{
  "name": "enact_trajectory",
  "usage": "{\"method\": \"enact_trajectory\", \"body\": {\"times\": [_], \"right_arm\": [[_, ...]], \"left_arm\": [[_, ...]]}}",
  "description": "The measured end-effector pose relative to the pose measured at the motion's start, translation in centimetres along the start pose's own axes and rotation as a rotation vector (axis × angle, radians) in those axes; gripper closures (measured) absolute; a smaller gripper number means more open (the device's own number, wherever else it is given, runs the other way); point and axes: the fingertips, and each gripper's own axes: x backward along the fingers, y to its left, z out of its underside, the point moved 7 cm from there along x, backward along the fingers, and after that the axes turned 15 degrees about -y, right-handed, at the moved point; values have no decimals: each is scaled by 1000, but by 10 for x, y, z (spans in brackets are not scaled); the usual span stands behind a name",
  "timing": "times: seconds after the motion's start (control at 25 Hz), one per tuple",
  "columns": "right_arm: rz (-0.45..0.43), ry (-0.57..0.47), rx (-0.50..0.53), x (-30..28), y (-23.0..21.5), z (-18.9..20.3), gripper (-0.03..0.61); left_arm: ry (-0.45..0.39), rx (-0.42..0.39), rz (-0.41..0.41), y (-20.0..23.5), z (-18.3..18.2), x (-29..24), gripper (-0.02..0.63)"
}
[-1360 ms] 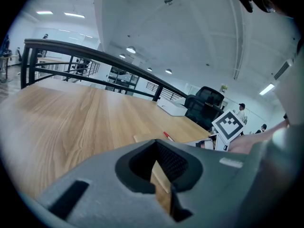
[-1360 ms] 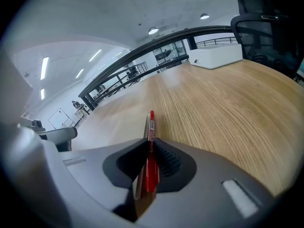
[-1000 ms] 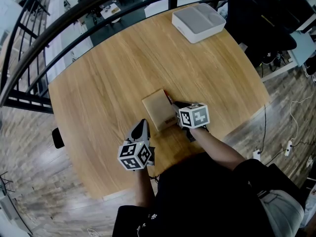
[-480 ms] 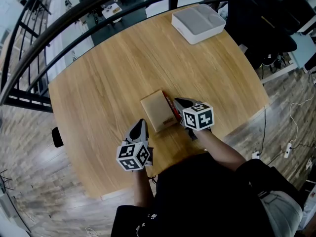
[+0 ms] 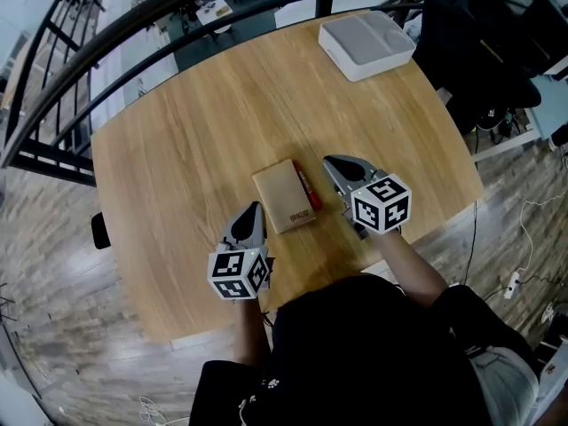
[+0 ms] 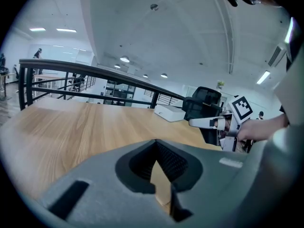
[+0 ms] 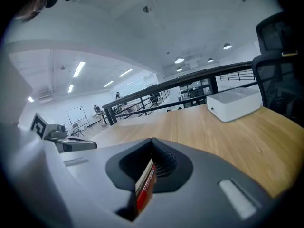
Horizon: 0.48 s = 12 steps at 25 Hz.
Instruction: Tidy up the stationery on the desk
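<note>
A brown notebook (image 5: 283,198) lies flat near the table's front middle. A slim red pen (image 5: 307,189) rests along its right edge. My left gripper (image 5: 252,209) is shut and empty, its tip just left of the notebook's near corner. My right gripper (image 5: 336,161) is also shut and empty, a short way right of the pen and clear of it. In the right gripper view the red pen (image 7: 146,191) and the notebook's edge show through the hollow between the shut jaws. In the left gripper view the right gripper (image 6: 205,122) hovers over the table.
A white lidded box (image 5: 366,43) stands at the round wooden table's (image 5: 195,131) far right. A black railing (image 5: 133,25) curves behind the table. A black office chair (image 5: 470,34) sits beyond the right edge.
My right gripper has drawn back to the right from the notebook's edge, leaving the red pen beside the notebook. The left gripper has barely moved.
</note>
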Motion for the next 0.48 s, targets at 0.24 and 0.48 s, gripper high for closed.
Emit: {"method": "enact_trajectory", "body": {"times": [0.24, 0.48], "right_arm": [[-42, -60, 23, 9, -9, -27, 572], [-90, -100, 28, 15, -16, -43, 571]], "left_arm": [[-41, -30, -2, -11, -15, -4, 615], [-85, -57, 1, -21, -29, -5, 614]]}}
